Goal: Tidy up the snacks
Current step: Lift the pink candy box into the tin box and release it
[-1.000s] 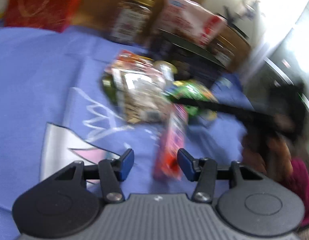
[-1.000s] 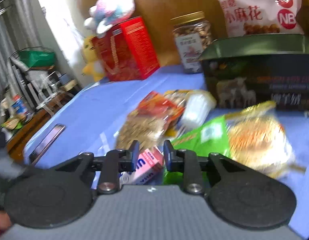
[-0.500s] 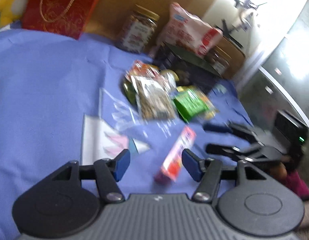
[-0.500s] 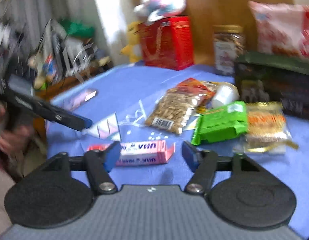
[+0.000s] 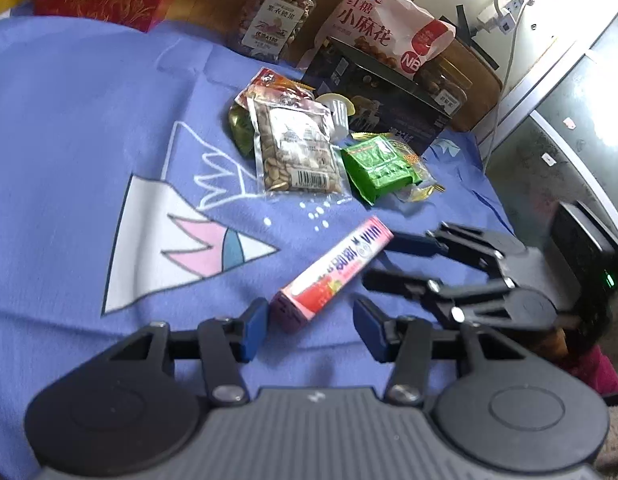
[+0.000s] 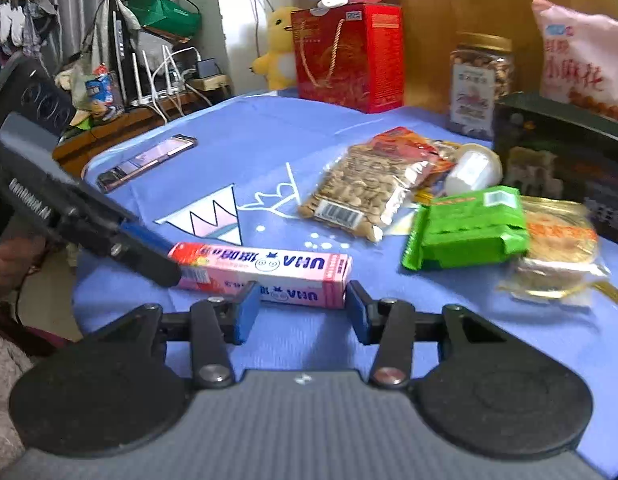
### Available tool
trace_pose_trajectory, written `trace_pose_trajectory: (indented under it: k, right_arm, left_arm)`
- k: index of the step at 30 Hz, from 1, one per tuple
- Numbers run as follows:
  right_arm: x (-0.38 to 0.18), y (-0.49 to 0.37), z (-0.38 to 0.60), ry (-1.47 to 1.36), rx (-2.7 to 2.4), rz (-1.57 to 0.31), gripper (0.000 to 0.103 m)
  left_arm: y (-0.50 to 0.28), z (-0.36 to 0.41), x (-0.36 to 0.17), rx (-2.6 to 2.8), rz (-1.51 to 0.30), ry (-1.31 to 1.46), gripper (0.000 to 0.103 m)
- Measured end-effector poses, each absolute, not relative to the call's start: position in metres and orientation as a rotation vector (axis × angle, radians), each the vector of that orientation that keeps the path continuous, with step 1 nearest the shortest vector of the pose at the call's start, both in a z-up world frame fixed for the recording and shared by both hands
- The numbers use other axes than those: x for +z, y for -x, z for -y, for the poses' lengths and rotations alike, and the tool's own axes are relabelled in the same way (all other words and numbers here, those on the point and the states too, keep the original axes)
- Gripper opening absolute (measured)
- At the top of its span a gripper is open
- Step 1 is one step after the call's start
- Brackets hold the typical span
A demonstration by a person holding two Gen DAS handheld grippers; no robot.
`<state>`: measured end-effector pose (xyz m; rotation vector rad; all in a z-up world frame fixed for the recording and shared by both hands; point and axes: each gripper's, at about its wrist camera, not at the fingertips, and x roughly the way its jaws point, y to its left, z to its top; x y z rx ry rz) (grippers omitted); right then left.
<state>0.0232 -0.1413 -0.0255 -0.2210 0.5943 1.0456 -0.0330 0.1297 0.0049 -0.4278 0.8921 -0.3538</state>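
Observation:
A long pink candy box (image 5: 333, 276) (image 6: 265, 270) lies flat on the blue cloth (image 5: 89, 128). My left gripper (image 5: 311, 330) (image 6: 165, 256) is closing. The box's near end sits between its fingers close to the left pad (image 5: 255, 326), and the right pad stands clear of it. My right gripper (image 6: 301, 312) (image 5: 383, 258) is also closing, with the box lying crosswise just beyond its fingertips and neither pad pressing on it. Further back lie a peanut bag (image 5: 297, 152), a green packet (image 5: 377, 164) and a yellow-wrapped cake (image 6: 557, 248).
A dark box (image 5: 373, 96), nut jar (image 5: 277, 20), pink snack bag (image 5: 381, 36) and red gift bag (image 6: 349, 56) line the back. A small white cup (image 6: 473, 168) lies in the pile. A phone (image 6: 145, 162) rests near the cloth's left edge.
The pink box went from tilted up near both grippers to lying flat on the cloth. The right jaws opened wide, then narrowed. The left gripper moved in on the box's end.

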Motion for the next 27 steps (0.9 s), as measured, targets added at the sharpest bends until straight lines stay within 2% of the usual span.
trace_pose_trajectory:
  k: [8,13,20,27]
  right_arm:
    - [-0.023,0.002,0.156,0.206,0.897,-0.516,0.049]
    - [-0.010,-0.006,0.164,0.210,0.815,-0.441,0.048]
    - [0.029,-0.062,0.179,0.140,0.668,-0.307,0.047]
    - [0.049,-0.135,0.184,0.097,0.543,-0.263,0.047]
  left_arm:
    - [0.003,-0.109,0.013,-0.352,-0.871,0.319,0.047]
    - [-0.024,-0.092,0.039,-0.392,-0.811,0.223,0.047]
    - [-0.086,-0.059,0.089,-0.413,-0.668,0.117,0.047]
    - [-0.174,-0.032,0.107,-0.413,-0.634,0.109,0.047]
